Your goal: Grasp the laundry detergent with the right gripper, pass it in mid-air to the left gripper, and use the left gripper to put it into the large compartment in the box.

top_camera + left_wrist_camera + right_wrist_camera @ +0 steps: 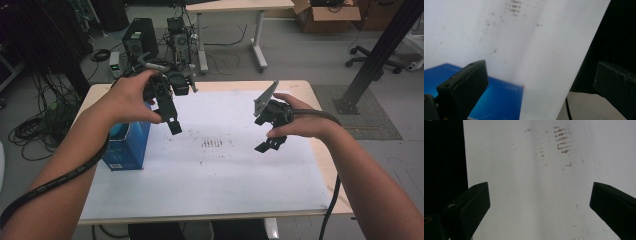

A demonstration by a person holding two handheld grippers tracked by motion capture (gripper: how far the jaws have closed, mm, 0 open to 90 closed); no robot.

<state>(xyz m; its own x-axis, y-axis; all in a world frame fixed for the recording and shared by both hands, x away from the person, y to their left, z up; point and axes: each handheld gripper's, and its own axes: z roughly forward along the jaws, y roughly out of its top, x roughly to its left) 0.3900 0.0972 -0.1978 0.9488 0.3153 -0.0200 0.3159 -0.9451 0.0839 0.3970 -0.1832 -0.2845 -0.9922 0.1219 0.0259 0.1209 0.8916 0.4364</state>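
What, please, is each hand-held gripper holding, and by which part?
Nothing: the left hand-held gripper and the right hand-held gripper are both open and empty above the table.

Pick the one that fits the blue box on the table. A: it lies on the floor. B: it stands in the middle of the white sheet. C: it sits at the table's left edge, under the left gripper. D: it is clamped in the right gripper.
C: the blue box stands at the left edge of the table, below the raised left gripper, whose jaws are apart and empty.

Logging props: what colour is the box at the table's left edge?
Blue; the box shows best in the high view.
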